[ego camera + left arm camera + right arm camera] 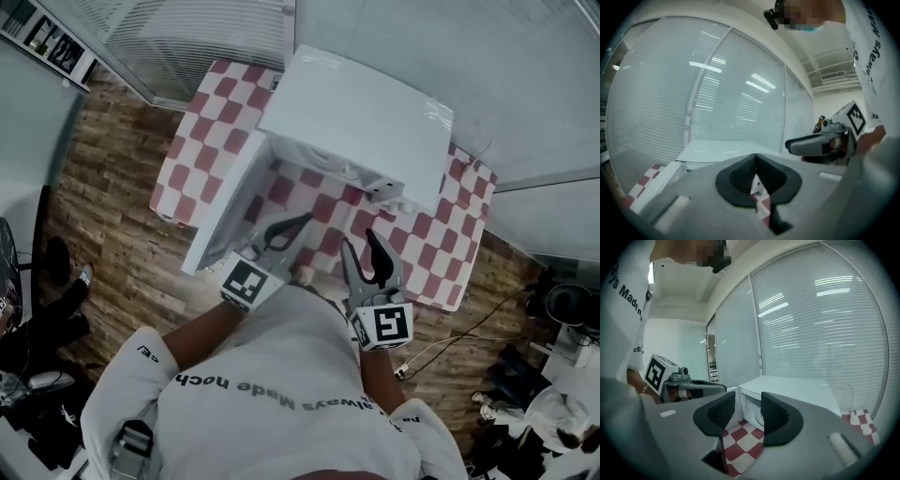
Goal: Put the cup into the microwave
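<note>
Cup: no view shows it for certain. In the head view a small tan shape [302, 275] sits at the near edge of the table [441, 253], between the bases of the two grippers. Cannot tell whether that is the cup.
Cup vs jaws: it is in neither pair of jaws. The tan shape lies near of both sets of fingertips, apart from them.
Left gripper [298, 225]: jaws closed, with the tips meeting. Only a slit is left lower down between the pads, and checked cloth shows through it in the left gripper view [755, 158]. It holds nothing and touches nothing. It is raised over the near part of the table and points far, toward the microwave.
Right gripper [357, 238]: jaws a narrow gap apart, pads roughly parallel [747, 401]. Nothing is between them, only cloth and the microwave front beyond. It holds nothing. It is raised just right of the left gripper, apart from it, and points the same way.
Microwave [366, 122]: white, on the far half of the table, with its opening facing near.
Door [220, 216]: open, swung out to the left and toward the near side.
Cavity [751, 411]: only a white slice shows past the right jaws. Contents cannot be told.
Table: covered with a red-and-white checked cloth. It stands on a wood-pattern floor [122, 234].
</note>
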`<state>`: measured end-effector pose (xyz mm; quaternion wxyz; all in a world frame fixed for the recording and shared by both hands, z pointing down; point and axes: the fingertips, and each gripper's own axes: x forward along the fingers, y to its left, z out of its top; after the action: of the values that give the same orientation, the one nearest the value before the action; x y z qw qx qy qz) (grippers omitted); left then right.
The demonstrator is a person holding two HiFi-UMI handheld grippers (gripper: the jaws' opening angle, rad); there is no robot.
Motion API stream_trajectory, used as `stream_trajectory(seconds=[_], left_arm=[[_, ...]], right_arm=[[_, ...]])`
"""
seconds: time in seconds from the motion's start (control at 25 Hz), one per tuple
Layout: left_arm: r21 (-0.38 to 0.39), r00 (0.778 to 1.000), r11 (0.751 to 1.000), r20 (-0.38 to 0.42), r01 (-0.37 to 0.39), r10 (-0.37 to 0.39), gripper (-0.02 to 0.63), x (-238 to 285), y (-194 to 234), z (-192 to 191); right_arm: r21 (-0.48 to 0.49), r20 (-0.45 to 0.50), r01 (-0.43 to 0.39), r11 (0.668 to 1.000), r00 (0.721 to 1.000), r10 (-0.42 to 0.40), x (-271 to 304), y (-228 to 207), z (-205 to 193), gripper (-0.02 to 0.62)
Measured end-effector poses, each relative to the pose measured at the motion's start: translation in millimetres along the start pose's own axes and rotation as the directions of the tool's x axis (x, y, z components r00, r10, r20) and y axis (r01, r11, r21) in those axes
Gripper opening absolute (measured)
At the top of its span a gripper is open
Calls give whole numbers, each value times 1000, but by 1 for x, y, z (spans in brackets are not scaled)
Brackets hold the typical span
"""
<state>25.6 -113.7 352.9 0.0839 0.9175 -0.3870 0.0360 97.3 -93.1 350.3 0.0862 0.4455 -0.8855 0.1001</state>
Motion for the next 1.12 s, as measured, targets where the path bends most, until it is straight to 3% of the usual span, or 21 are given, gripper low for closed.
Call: stream_trajectory(seconds=[0.32, 0.52, 1.12], left_arm=[[46, 998, 997, 2, 56, -57, 3, -17, -25, 59], [26, 997, 998, 48, 56, -57, 5, -19, -29, 88], [22, 996, 998, 64, 55, -57, 3, -13, -27, 90]], right_arm=[[-23, 54, -22, 999, 998, 23, -36, 15, 68, 110], [-26, 82, -27, 999, 996, 29, -46, 18, 92, 105], [-37, 70, -29, 999, 997, 31, -44, 15, 87, 98]])
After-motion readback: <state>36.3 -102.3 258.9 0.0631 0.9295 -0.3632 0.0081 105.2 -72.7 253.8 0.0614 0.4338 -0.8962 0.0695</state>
